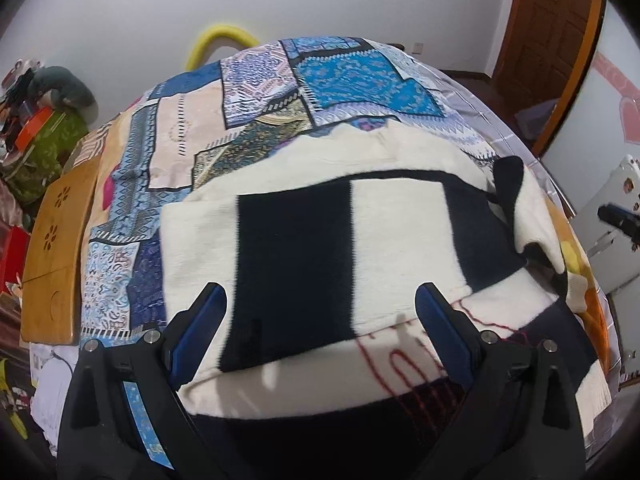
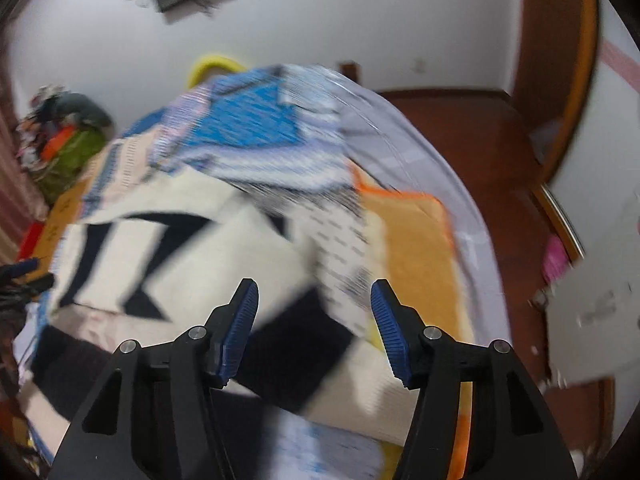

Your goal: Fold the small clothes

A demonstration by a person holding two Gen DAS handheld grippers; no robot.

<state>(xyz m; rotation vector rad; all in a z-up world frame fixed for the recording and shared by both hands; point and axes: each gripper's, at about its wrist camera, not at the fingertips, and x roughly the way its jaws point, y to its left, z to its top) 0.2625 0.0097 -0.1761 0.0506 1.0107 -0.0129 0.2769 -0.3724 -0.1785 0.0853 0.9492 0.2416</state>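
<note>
Partly folded, the cream-and-black sweater (image 1: 320, 216) lies rumpled beneath the left gripper (image 1: 320, 320) and right gripper (image 2: 314, 320), both released

Cream sweater (image 1: 304, 248) with black blocks and red stitching; blue patchwork-print bedspread (image 1: 256, 92); blue gripper pads (image 1: 200, 328); yellow tube (image 1: 216, 40)

Handheld tongs, two units, matching build.

Left tongs (image 1: 320, 312): matte black angular arms with triangular cut-outs, round silver screw heads at the pivots, blue pads on the inner faces; a strip of blue patterned tape on its left arm. Right tongs (image 2: 314, 320): same black arms and silver screws, blue pads (image 2: 240, 332) ribbed crosswise. No cables, hands or sleeves seen.
</note>
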